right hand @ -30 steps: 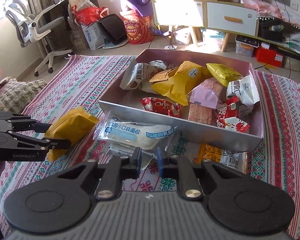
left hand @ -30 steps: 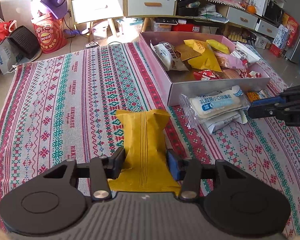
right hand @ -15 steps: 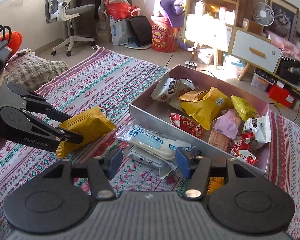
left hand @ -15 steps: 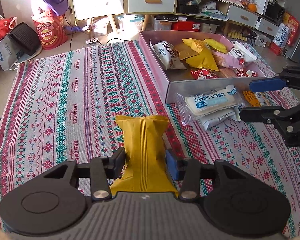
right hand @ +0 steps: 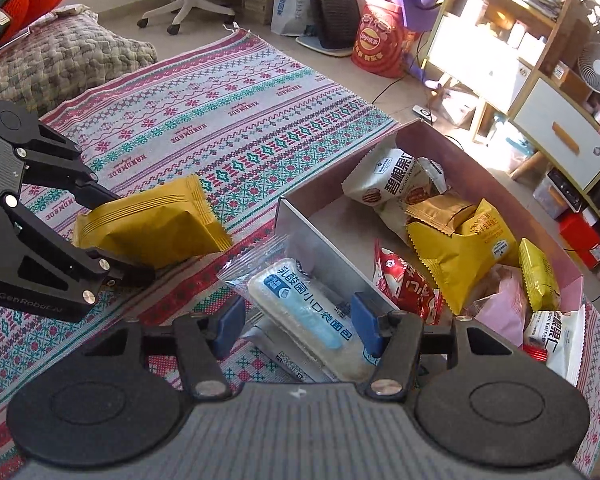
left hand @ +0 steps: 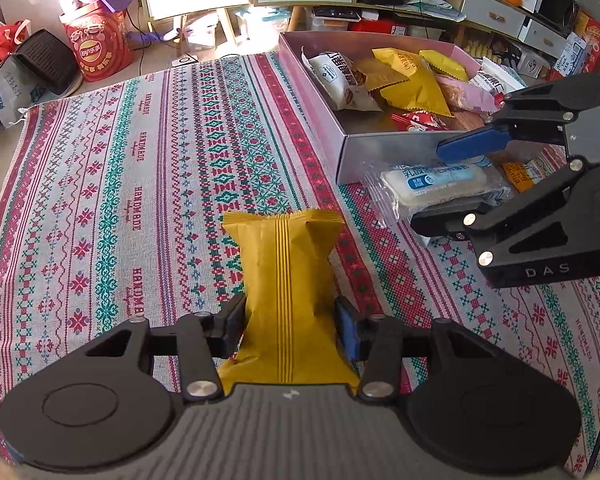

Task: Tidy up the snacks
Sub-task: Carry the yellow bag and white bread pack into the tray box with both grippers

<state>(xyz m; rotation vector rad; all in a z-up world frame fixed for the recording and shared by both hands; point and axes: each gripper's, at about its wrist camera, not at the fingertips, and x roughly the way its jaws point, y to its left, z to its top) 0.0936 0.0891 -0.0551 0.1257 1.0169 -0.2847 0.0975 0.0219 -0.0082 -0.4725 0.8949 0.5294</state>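
A yellow snack packet [left hand: 288, 280] lies on the patterned cloth [left hand: 140, 160], and my left gripper [left hand: 288, 328] holds it by the sides. Its jaws are opening slightly, though the pads still touch the packet. The right wrist view shows the same yellow packet [right hand: 148, 224] in the left gripper [right hand: 130, 236]. My right gripper [right hand: 298, 326] stands open around a clear-wrapped white and blue bread packet [right hand: 300, 304] that lies against the pink box [right hand: 320, 240]. From the left wrist view, the right gripper [left hand: 428, 188] straddles that bread packet [left hand: 440, 180]. The box [left hand: 380, 148] holds several snack packets.
A second clear packet [right hand: 276, 354] lies under the bread packet, and an orange packet [left hand: 518, 170] sits beside it by the box wall. A grey cushion [right hand: 60, 60] borders the cloth. A red crisps bag [left hand: 100, 48], cabinets and an office chair [right hand: 192, 4] stand beyond.
The right gripper went from shut to open, rolled, and moved in over the bread packet by the box. The left gripper stayed on the yellow packet.
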